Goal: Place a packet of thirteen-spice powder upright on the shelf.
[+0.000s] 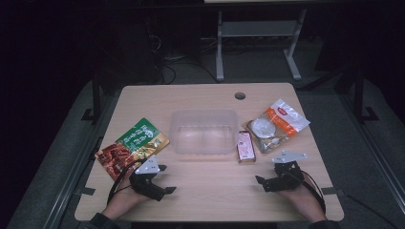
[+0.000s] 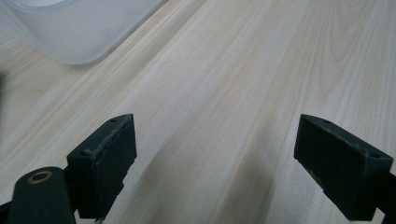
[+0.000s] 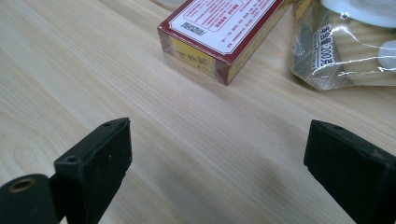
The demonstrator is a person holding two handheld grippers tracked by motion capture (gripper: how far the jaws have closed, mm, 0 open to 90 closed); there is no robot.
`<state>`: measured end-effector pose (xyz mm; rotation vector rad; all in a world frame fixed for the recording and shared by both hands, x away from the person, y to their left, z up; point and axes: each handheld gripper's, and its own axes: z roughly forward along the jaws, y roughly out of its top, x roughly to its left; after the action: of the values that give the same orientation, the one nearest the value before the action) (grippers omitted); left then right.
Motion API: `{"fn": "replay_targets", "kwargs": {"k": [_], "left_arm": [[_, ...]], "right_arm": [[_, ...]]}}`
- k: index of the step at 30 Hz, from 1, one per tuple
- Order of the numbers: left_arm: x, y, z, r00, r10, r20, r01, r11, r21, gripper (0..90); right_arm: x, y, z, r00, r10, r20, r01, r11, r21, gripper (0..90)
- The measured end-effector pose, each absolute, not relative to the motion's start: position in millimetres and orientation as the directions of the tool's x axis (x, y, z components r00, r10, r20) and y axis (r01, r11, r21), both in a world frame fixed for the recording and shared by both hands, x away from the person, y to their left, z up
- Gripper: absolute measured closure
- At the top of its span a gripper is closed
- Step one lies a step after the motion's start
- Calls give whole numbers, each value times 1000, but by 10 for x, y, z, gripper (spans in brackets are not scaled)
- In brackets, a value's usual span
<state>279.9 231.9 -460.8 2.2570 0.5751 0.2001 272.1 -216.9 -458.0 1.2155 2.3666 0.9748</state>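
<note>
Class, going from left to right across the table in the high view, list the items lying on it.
Green and red snack packet → clear plastic tub → small pink box → clear bag with an orange and white label.

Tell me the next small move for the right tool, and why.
Probably ease the right tool forward to straddle the small red box: its jaws stand open and empty, the box lies just ahead of them, beside the clear container.

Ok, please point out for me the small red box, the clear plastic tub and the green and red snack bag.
small red box [image 3: 219, 28]: right gripper view, on its printed top face.
clear plastic tub [image 1: 204, 132]: high view, on its bare floor.
green and red snack bag [image 1: 136, 143]: high view, on the middle of its front.
</note>
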Motion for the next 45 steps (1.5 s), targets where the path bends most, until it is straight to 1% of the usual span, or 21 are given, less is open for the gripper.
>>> {"fn": "replay_targets", "kwargs": {"k": [6, 8, 9, 12, 13, 14, 16, 17, 18, 21, 26, 27, 28, 30, 31, 34, 35, 38, 39, 44, 45], "left_arm": [[2802, 2319, -4603, 885, 462, -46, 345, -588, 732, 129], [2803, 2321, -4606, 884, 465, -54, 353, -586, 730, 131], [2803, 2321, -4606, 884, 465, -54, 353, -586, 730, 131], [2811, 2326, -4597, 882, 468, -57, 356, -584, 730, 134], [2811, 2326, -4597, 882, 468, -57, 356, -584, 730, 135], [2811, 2329, -4592, 881, 469, -60, 360, -583, 728, 135], [2813, 2330, -4591, 881, 469, -61, 361, -584, 727, 136], [2813, 2330, -4591, 881, 469, -61, 361, -584, 727, 136], [2815, 2328, -4589, 881, 469, -59, 360, -587, 725, 137], [2815, 2323, -4589, 884, 465, -56, 357, -590, 724, 139], [2800, 2308, -4588, 889, 454, -54, 350, -601, 719, 139], [2800, 2308, -4588, 889, 454, -54, 350, -601, 719, 139], [2795, 2306, -4587, 890, 453, -56, 351, -600, 718, 139], [2793, 2305, -4587, 891, 451, -59, 352, -601, 718, 139], [2794, 2302, -4589, 891, 450, -59, 352, -603, 716, 139], [2800, 2296, -4600, 889, 453, -63, 360, -607, 708, 139], [2802, 2294, -4602, 890, 452, -64, 360, -608, 708, 139], [2800, 2291, -4598, 892, 447, -64, 354, -606, 712, 139], [2798, 2289, -4598, 893, 446, -64, 354, -606, 713, 139], [2799, 2277, -4618, 893, 444, -75, 365, -615, 699, 139], [2799, 2277, -4618, 893, 444, -75, 365, -615, 699, 139]], "right_arm": [[2709, -2160, -4525, -580, 813, 57, 605, 383, 698, 151], [2729, -2142, -4481, -576, 815, 58, 608, 380, 697, 207], [2748, -2131, -4453, -571, 819, 52, 604, 376, 702, 250], [2829, -2099, -4374, -577, 813, 72, 596, 360, 718, 466], [2829, -2099, -4374, -577, 813, 72, 596, 360, 718, 466], [2891, -2066, -4348, -574, 815, 82, 603, 352, 716, 590], [2955, -2029, -4328, -577, 812, 91, 609, 354, 710, 706], [2955, -2029, -4328, -577, 812, 91, 609, 354, 710, 706], [3040, -1993, -4307, -579, 811, 88, 609, 357, 708, 794], [3192, -1946, -4277, -578, 812, 78, 605, 362, 709, 885], [3439, -1872, -4227, -581, 811, 68, 595, 366, 715, 897], [3439, -1872, -4227, -581, 811, 68, 595, 366, 715, 897], [3555, -1860, -4220, -579, 811, 81, 598, 355, 718, 897], [3595, -1856, -4220, -581, 809, 85, 596, 352, 722, 898], [3710, -1837, -4218, -578, 812, 89, 603, 351, 716, 898], [3811, -1807, -4221, -576, 813, 87, 607, 354, 711, 898], [3915, -1783, -4244, -574, 813, 93, 605, 345, 718, 898], [3999, -1752, -4266, -569, 819, 70, 608, 362, 707, 898], [4082, -1736, -4279, -565, 822, 75, 600, 346, 722, 898], [4272, -1691, -4330, -538, 838, 92, 632, 329, 701, 898], [4301, -1694, -4352, -535, 840, 93, 626, 320, 711, 898]]}}
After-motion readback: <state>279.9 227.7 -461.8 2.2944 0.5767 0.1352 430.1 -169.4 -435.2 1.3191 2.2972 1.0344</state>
